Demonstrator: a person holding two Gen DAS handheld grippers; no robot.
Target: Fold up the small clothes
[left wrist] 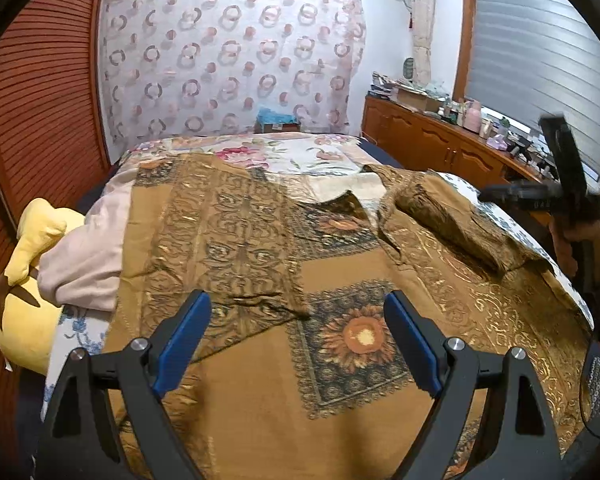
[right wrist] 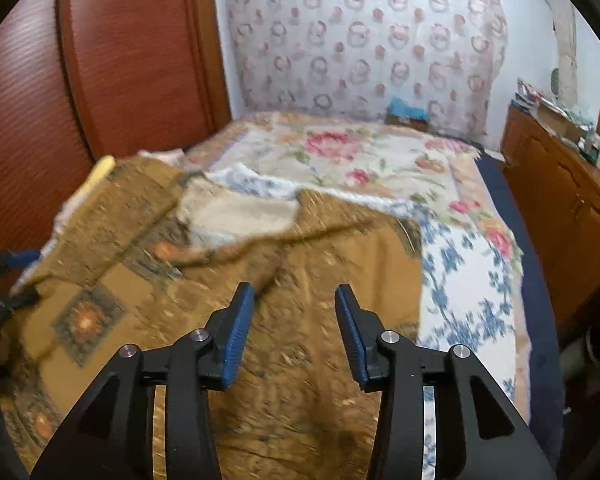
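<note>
Brown-gold patterned cloth [left wrist: 340, 272] spread over bed for folding, right side lapped inward. Left gripper [left wrist: 298, 344] wide, empty; right gripper [right wrist: 294, 332] parted, nothing between.

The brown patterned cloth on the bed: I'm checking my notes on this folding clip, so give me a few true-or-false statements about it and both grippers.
1. The brown patterned cloth lies spread on the bed. True.
2. The left gripper is clamped on the cloth. False: its jaws stand wide open with nothing between them.
3. The right gripper holds a cloth corner. False: its jaws are open and empty above the cloth.
4. A yellow plush toy sits at the bed's left edge. True.
5. The cloth's right side is folded over itself. True.
</note>
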